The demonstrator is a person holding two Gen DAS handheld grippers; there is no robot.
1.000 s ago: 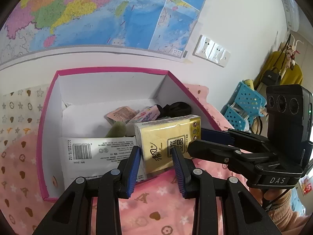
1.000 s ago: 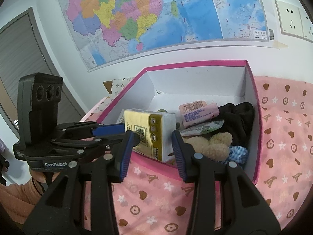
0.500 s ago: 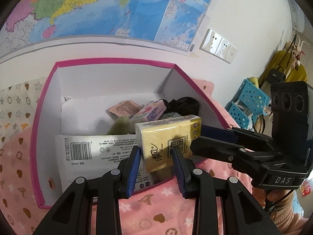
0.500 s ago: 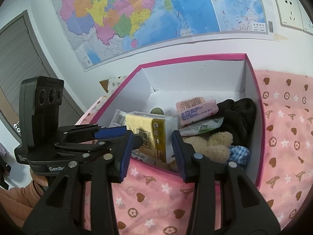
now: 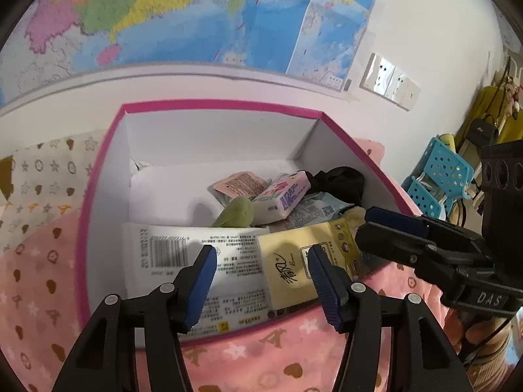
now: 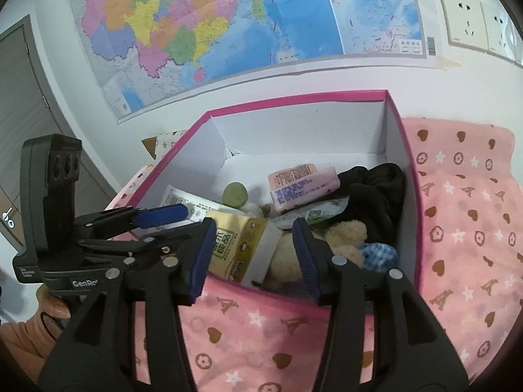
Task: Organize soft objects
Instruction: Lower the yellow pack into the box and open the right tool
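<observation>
Left wrist: left hand-held gripper [image 5: 263,279] just opened wide, gripped nothing; yellow tissue pack [image 5: 295,269] lay between the jaws inside the pink box [image 5: 209,106], beside a white pack [image 5: 193,261]. Right wrist: right hand-held gripper [image 6: 253,258] just widened, empty; same pack [image 6: 240,245] beside a plush bear [image 6: 346,233]. Read "GenRo".

We find open floor only at the far left of the pink-rimmed box [image 5: 108,163]. Its near side is filled by the white pack [image 5: 183,254] and yellow tissue pack [image 5: 294,261]; the right holds the black cloth [image 6: 376,192] and plush bear [image 6: 346,233].
</observation>
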